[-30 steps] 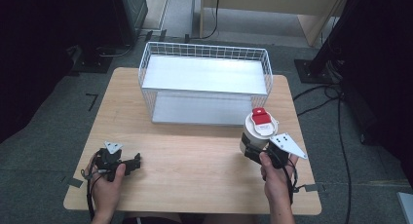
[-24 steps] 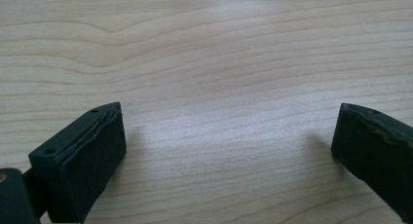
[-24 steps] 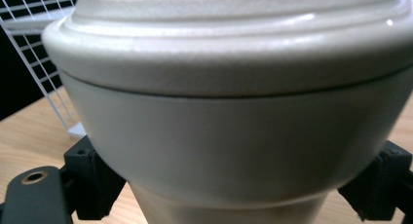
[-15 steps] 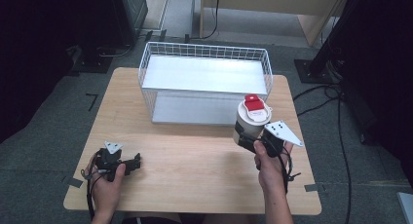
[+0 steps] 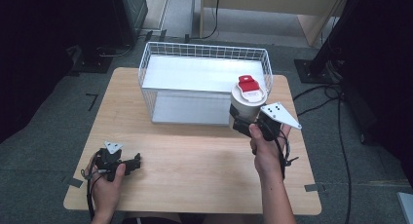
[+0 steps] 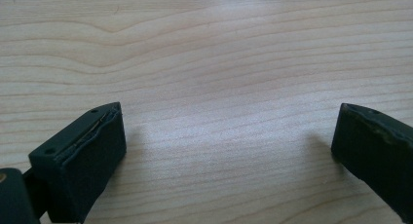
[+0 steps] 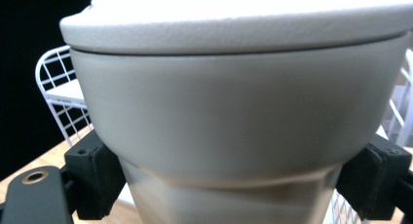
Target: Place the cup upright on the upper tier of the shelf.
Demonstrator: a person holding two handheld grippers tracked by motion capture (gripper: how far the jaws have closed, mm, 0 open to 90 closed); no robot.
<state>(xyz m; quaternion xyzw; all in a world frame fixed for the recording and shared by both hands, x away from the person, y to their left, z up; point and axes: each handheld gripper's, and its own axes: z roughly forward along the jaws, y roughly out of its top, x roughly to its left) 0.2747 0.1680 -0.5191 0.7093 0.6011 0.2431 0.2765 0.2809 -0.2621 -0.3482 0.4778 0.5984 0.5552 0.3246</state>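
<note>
High view: two grippers, one cup, one wire basket, one table. Right gripper (image 5: 242, 122) clenched around the lower body of the one white cup (image 5: 245, 107), held upright and off the table (image 5: 195, 160); cup's white lid with a red tab (image 5: 247, 83) directly above the jaws. Straight ahead of that gripper, and partly behind the cup, the one white wire basket (image 5: 160, 58), its near-right corner level with the cup. Left gripper (image 5: 135, 162) resting on the table well to the left of the right one, jaws pointing toward it, the hand behind it. Bare wood between the two.

Left gripper view: left gripper (image 6: 229, 146) released, jaws spread wide, one at each lower corner; between and beyond them just the table's (image 6: 209, 53) grain.

Right gripper view: right gripper (image 7: 234, 182) grasping the cup (image 7: 234, 126), one jaw pressed on each side of the narrowing lower wall; lid rim overhanging just above. Past the jaws, on both sides of the cup, white wires of the basket (image 7: 53, 87), with a strip of table (image 7: 34, 158) low at the left.
</note>
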